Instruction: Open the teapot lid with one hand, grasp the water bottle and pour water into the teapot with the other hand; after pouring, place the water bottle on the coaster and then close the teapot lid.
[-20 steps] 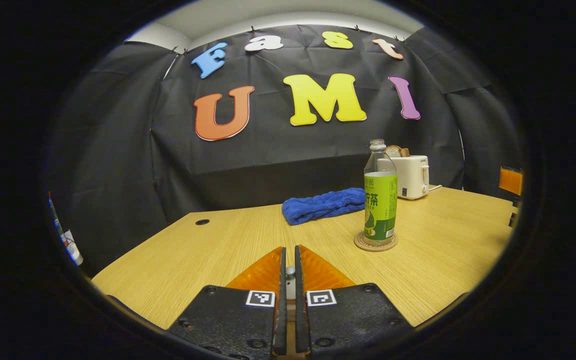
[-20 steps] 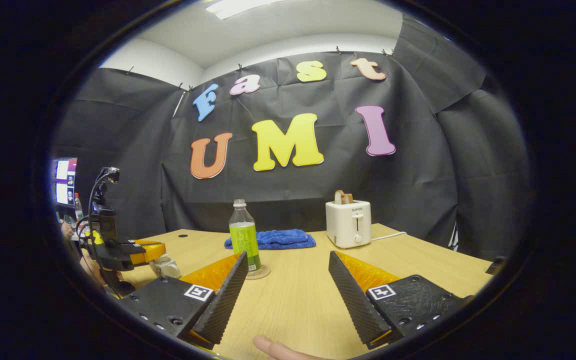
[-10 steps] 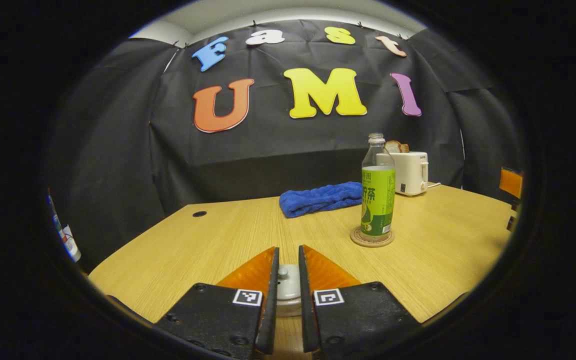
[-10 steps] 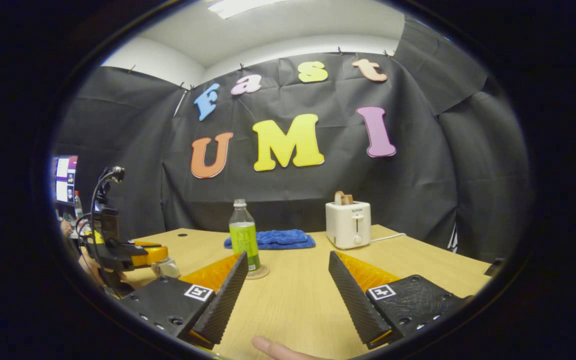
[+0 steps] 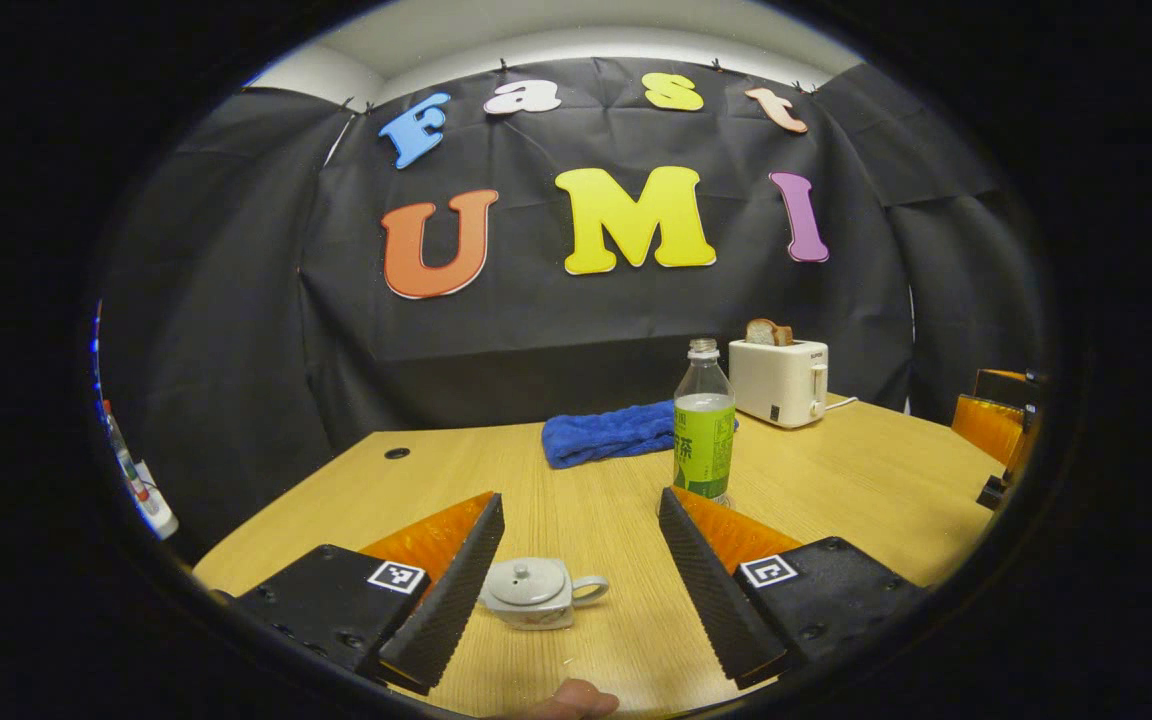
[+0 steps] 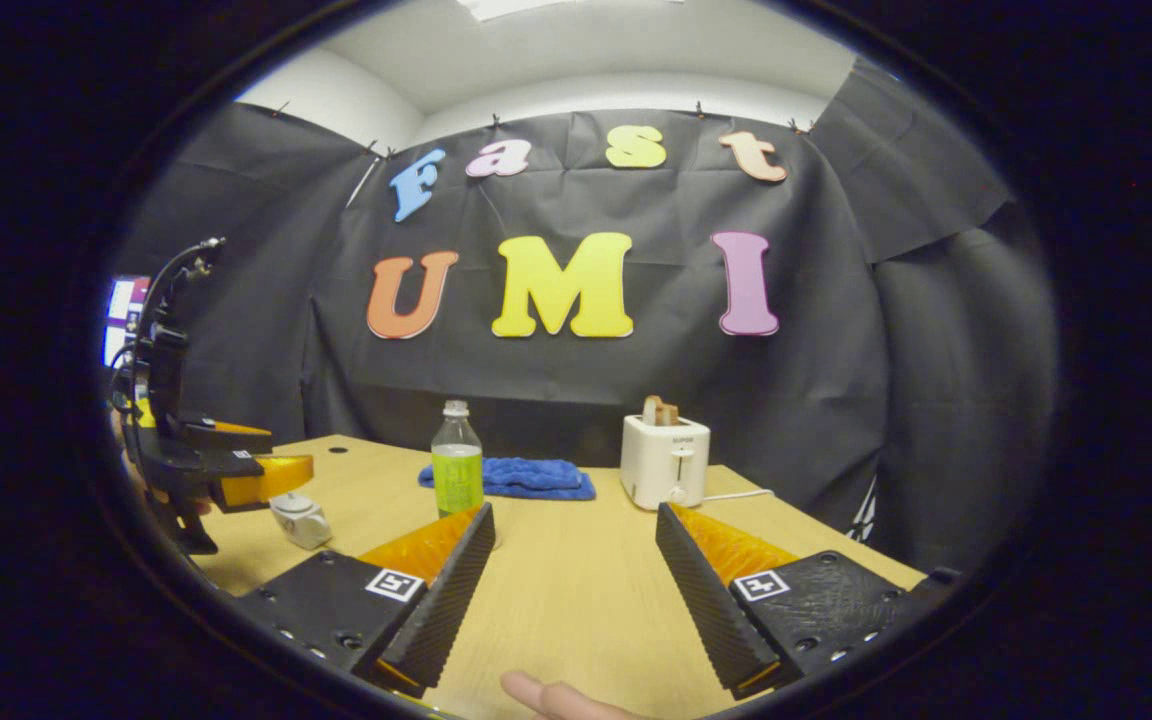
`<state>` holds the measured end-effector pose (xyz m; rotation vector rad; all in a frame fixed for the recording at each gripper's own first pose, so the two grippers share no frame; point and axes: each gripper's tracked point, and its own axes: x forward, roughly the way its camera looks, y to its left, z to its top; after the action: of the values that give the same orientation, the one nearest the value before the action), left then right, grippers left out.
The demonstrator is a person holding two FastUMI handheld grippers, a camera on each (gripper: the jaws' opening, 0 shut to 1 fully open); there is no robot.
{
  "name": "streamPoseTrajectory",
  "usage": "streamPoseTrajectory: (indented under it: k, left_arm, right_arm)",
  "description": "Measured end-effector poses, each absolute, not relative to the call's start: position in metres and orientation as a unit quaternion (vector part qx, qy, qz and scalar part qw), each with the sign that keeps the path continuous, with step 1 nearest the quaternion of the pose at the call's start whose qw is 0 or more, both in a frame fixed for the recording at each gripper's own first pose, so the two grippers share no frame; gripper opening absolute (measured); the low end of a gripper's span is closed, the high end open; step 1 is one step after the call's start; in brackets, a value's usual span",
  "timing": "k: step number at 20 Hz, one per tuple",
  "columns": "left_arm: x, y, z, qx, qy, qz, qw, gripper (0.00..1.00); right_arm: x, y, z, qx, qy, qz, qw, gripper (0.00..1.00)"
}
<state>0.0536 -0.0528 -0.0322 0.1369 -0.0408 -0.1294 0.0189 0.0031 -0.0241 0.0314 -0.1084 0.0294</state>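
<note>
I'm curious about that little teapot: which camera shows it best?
The left gripper view: the teapot sits near, between the open fingers, with lid on and handle plain. The right gripper view shows the teapot small, far left, partly under the left gripper.

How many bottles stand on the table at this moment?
1. The water bottle stands upright mid-table, in front of the blue towel and left of the toaster. Others may be hidden.

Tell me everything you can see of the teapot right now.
The teapot is small, squat and pale grey-white, ceramic by its look, with a loop handle and a knobbed lid seated on top. It stands upright on the wooden table, between the open fingers of the left gripper, which do not touch it. The right gripper view shows it under that gripper.
</note>
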Motion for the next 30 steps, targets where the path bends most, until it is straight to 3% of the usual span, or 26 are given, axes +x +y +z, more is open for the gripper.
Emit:
streamPoseTrajectory:
  k: [8, 16, 25, 27, 30]
  left_arm:
    - [0.007, -0.059, -0.002, 0.040, -0.031, -0.035, 0.998, 0.98]
    - [-0.017, -0.034, 0.026, 0.005, -0.067, -0.008, 0.998, 0.99]
    - [-0.017, -0.027, 0.023, 0.020, -0.060, -0.004, 0.998, 0.98]
    - [-0.017, -0.027, 0.024, 0.024, -0.061, -0.003, 0.998, 0.98]
    - [-0.018, -0.029, 0.023, 0.025, -0.060, -0.006, 0.998, 0.98]
  right_arm:
    - [-0.012, -0.038, 0.006, 0.022, -0.035, -0.026, 0.999, 0.97]
    - [-0.021, -0.055, 0.006, 0.098, 0.006, -0.018, 0.995, 0.95]
    - [-0.019, -0.060, 0.007, 0.105, -0.001, -0.032, 0.994, 0.95]
    - [-0.018, -0.060, 0.005, 0.103, 0.001, -0.035, 0.994, 0.92]
    - [-0.016, -0.058, 0.003, 0.096, 0.004, -0.035, 0.995, 0.95]
